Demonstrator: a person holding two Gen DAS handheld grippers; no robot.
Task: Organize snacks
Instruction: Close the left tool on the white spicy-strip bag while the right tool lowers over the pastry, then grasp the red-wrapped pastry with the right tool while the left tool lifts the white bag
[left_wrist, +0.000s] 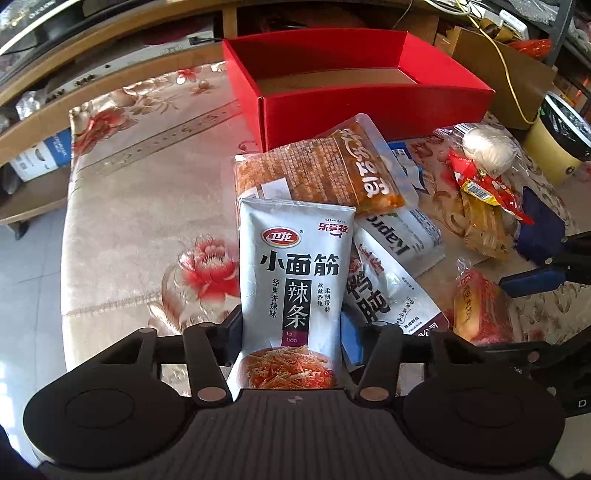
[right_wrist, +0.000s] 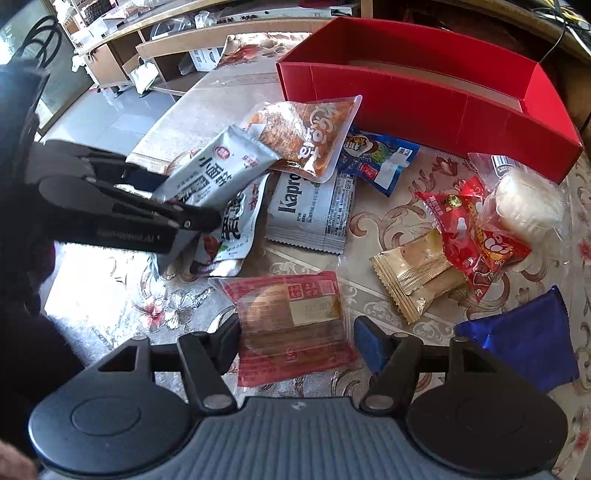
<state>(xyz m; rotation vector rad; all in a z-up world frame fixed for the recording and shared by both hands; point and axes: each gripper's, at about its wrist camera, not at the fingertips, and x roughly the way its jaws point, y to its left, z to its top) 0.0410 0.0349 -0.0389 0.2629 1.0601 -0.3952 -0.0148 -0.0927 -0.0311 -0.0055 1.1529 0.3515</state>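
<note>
A white spicy-strip packet (left_wrist: 291, 280) stands upright between the fingers of my left gripper (left_wrist: 291, 332), which is shut on its lower part. In the right wrist view the same packet (right_wrist: 218, 166) hangs tilted above the pile, held by the left gripper (right_wrist: 181, 199). My right gripper (right_wrist: 299, 343) is shut on a red see-through pastry packet (right_wrist: 291, 325) that rests on the flowered tablecloth (right_wrist: 369, 229). An open red box (left_wrist: 369, 107), (right_wrist: 424, 107) sits at the far side with only its brown floor showing.
Loose snacks lie before the box: an orange pouch (right_wrist: 306, 140), a white Kapro packet (right_wrist: 310, 210), a blue packet (right_wrist: 380, 158), a gold wrapper (right_wrist: 413, 273), a red wrapper (right_wrist: 476, 229), a bagged bun (right_wrist: 528, 203), a dark blue wrapper (right_wrist: 524, 347). The table edge drops to floor at the left.
</note>
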